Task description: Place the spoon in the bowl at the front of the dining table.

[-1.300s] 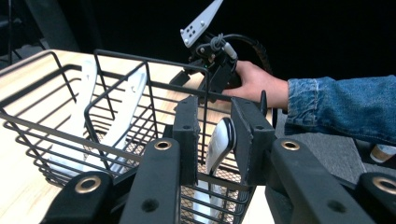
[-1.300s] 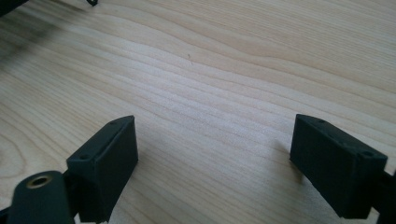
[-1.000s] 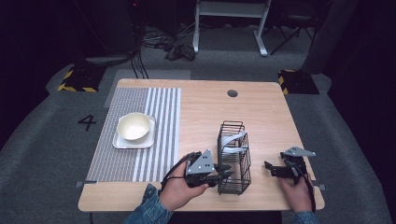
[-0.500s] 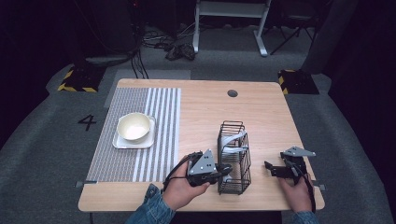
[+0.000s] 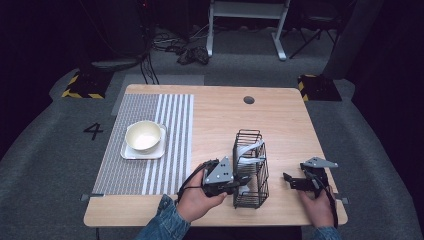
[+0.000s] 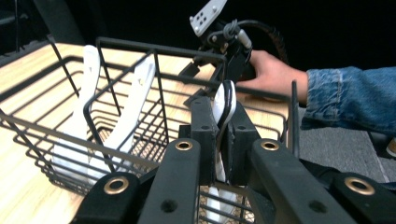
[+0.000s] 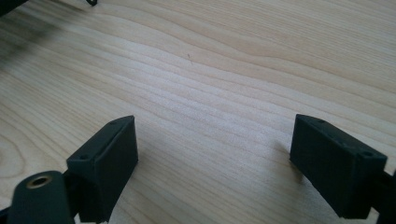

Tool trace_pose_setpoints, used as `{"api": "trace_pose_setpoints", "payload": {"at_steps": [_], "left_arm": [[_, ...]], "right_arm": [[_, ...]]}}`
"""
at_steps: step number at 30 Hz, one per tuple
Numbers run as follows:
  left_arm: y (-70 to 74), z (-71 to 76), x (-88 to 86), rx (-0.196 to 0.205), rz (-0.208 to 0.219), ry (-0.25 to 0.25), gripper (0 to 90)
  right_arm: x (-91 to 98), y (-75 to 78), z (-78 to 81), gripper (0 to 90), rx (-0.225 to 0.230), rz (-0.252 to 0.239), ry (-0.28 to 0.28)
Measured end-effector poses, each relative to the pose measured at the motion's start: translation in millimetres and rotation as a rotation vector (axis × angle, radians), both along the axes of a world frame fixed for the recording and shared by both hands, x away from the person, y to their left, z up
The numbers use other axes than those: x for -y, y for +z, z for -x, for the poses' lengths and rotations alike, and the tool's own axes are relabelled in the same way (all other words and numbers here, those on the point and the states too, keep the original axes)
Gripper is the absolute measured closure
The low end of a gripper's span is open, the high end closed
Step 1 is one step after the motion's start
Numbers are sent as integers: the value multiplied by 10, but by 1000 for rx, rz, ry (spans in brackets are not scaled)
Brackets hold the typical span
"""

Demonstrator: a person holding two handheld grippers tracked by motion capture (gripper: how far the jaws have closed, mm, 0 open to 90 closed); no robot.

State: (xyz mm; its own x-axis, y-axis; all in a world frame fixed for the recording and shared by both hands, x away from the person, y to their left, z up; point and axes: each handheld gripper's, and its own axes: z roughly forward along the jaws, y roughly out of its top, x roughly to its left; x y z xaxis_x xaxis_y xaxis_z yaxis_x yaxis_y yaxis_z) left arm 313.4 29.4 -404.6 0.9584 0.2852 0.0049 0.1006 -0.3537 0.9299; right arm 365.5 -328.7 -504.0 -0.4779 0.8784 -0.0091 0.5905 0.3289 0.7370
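Observation:
A black wire basket stands on the wooden table near its front edge. My left gripper reaches into it from the left and is shut on a flat white utensil that stands upright at the basket's near wall. Two more white utensils lean inside the basket further along. My right gripper rests to the right of the basket, apart from it. Its jaws stand open over bare wood, with nothing between the pads.
A cream bowl sits on a white square plate on a grey striped mat at the table's left. A dark round hole lies near the far edge. Desk legs and cables stand beyond the table.

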Motion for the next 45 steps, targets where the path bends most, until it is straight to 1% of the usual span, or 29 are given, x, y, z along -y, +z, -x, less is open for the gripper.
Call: {"api": "trace_pose_setpoints", "payload": {"at_steps": [1,4,5,10,12,13,14,17,19,21,23,26,27,28,29,34,35,40,45], "left_arm": [[18,-1,0,-4,10,-3,848],[102,-1,-11,7,17,-9,848],[102,-1,-11,7,17,-9,848],[220,12,-42,12,35,-19,847],[267,7,-60,7,44,-26,848],[310,-3,-77,-3,59,-33,847],[310,-3,-77,-3,59,-33,848],[371,-15,-100,-9,69,-34,847],[418,-14,-111,2,69,-32,847],[430,-13,-115,0,72,-34,848],[457,-16,-126,7,75,-32,848],[505,-16,-155,0,97,-38,848],[542,-13,-184,0,121,-39,848],[542,-13,-184,0,121,-39,847],[559,-7,-197,-1,131,-40,847],[651,24,-243,12,164,-48,848],[687,37,-256,19,169,-48,848],[735,73,-279,16,178,-53,848],[789,97,-332,30,179,-36,848]], "right_arm": [[0,0,0,150,0,0,0],[0,0,0,150,0,0,0],[0,0,0,150,0,0,0],[1,0,-1,151,0,0,0],[1,0,0,150,0,-1,-1],[0,0,0,150,0,0,-1],[0,0,0,150,0,0,-1],[1,0,0,150,0,0,-1],[1,0,0,150,0,0,0],[1,0,0,150,0,0,-1],[1,0,0,150,0,0,0],[1,0,0,150,0,0,0],[1,0,0,150,0,0,-1],[1,0,0,150,0,0,-1],[0,0,0,151,0,0,-1],[1,0,0,151,0,0,-1],[1,0,0,150,0,0,-1],[1,0,0,150,0,0,-1],[1,0,0,151,0,0,-1]]}}
